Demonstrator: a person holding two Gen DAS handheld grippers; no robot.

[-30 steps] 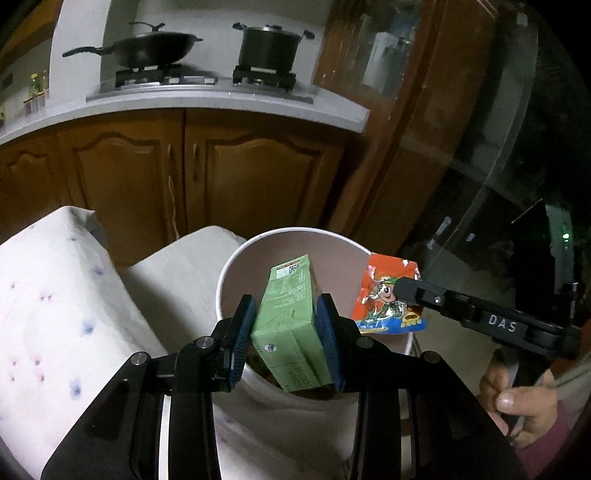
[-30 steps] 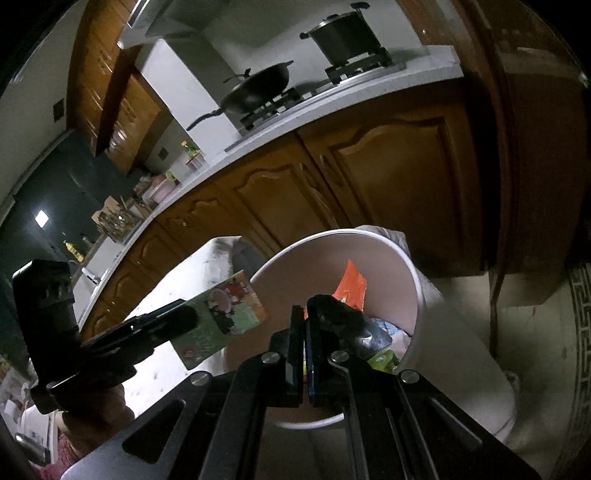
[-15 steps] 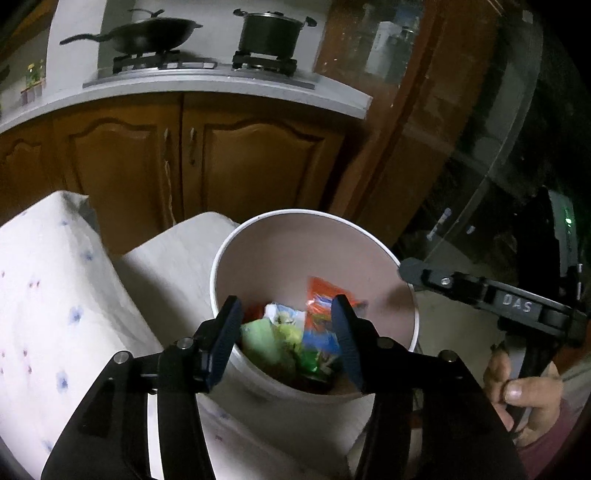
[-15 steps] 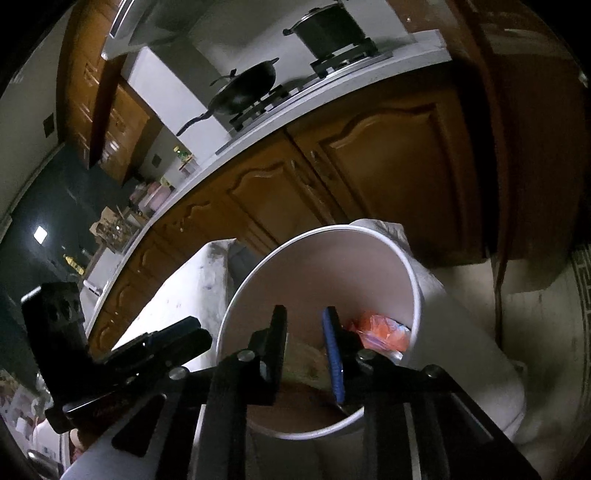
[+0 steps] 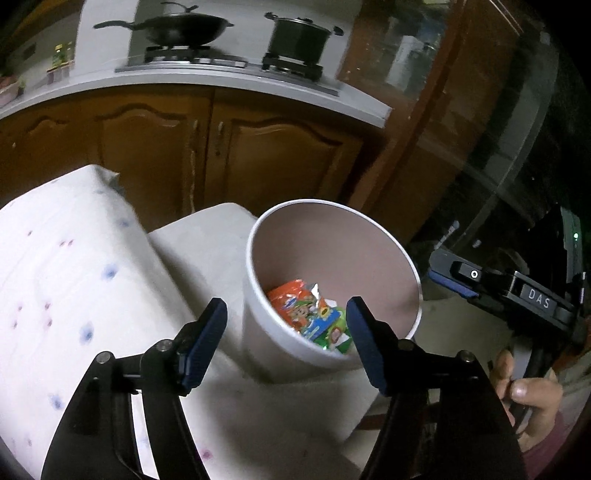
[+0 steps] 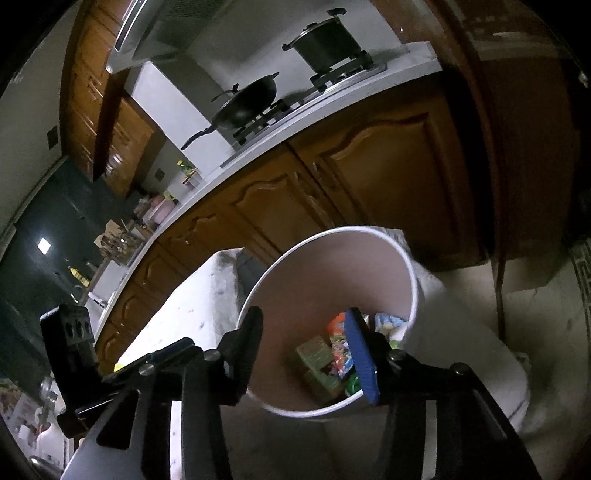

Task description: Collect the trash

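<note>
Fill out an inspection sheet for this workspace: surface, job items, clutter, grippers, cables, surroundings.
Surface: white cloth with small coloured spots.
Job's things: white bin holds an orange snack wrapper and a green carton.
Clutter: nothing seen.
Grippers: left gripper and right gripper both opening, nothing between the fingers, poised at the bin.
Cables: nothing seen.
Surroundings: wooden cabinets; wok and pot on the stove.
</note>
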